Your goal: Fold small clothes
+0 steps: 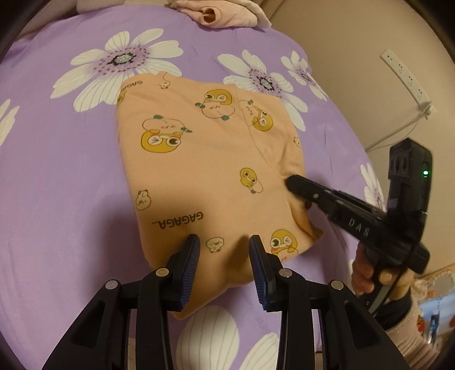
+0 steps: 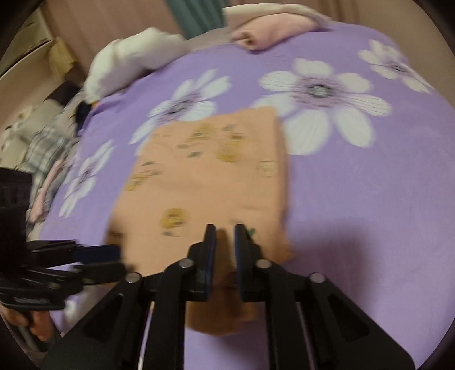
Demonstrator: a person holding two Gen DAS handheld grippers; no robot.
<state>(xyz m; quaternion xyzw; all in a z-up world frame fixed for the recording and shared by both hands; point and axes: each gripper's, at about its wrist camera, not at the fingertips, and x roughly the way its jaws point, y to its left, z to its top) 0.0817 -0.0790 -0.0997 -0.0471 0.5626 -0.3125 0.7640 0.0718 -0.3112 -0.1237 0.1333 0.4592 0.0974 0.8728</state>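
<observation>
An orange garment (image 1: 199, 159) printed with yellow ducks lies folded on the purple flowered bedsheet (image 1: 57, 170). My left gripper (image 1: 224, 244) hovers over its near edge, jaws apart, and the cloth under them lies flat. From the right, my right gripper (image 1: 290, 182) reaches in with its jaws together and its tip at a pucker on the garment's right edge. In the blurred right wrist view, the garment (image 2: 204, 185) fills the middle. Orange cloth shows between the nearly closed fingers of the right gripper (image 2: 224, 230). The left gripper (image 2: 113, 259) enters from the left.
A pile of pink folded clothes (image 1: 224, 14) lies at the far edge of the bed. A white pillow (image 2: 133, 57) and a checked cloth (image 2: 48, 148) lie off to the left. A white power strip (image 1: 406, 76) hangs on the wall at right.
</observation>
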